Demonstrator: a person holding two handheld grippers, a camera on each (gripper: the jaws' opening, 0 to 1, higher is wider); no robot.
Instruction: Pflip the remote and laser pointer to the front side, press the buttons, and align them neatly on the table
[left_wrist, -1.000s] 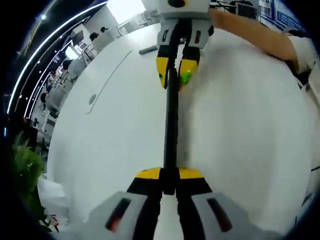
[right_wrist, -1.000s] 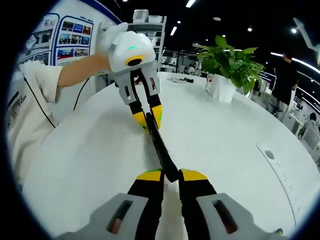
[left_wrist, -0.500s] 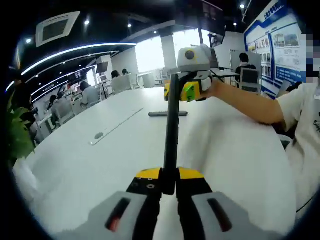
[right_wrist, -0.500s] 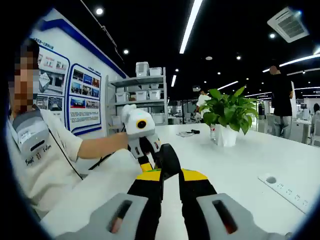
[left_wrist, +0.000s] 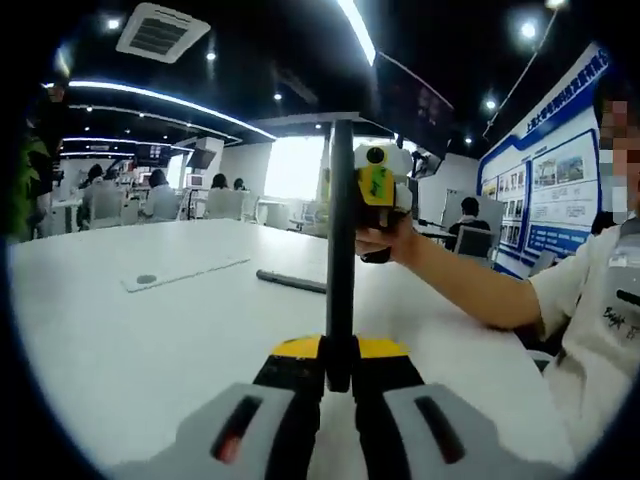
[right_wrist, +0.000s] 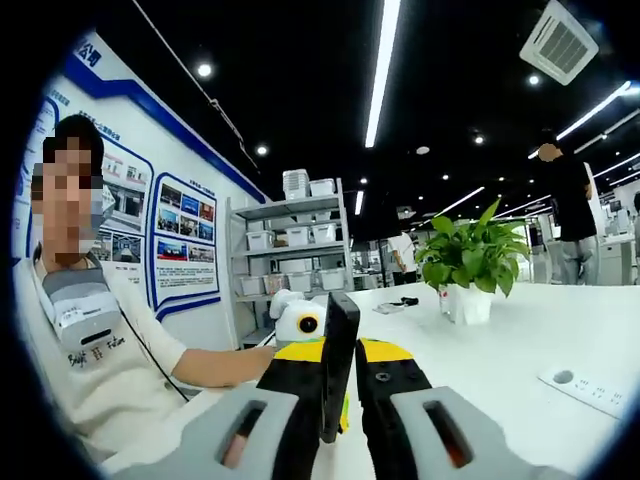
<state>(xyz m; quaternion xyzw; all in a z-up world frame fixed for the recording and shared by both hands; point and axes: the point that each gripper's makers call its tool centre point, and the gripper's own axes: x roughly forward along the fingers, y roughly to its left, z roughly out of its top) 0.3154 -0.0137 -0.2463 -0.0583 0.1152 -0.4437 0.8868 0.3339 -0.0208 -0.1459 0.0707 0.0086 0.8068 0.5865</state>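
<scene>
Remote (left_wrist: 340, 250): one, clamped between two tools; pointer (left_wrist: 290, 282): one.

right claw (right_wrist: 338, 372) clamping remote (right_wrist: 338, 360), potted plant (right_wrist: 472, 265)

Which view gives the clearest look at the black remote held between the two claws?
The left gripper view: the remote runs edge-on as a long black bar from the left claw up to the right claw, above the table. In the right gripper view the remote shows foreshortened, end-on in the shut jaws.
</scene>
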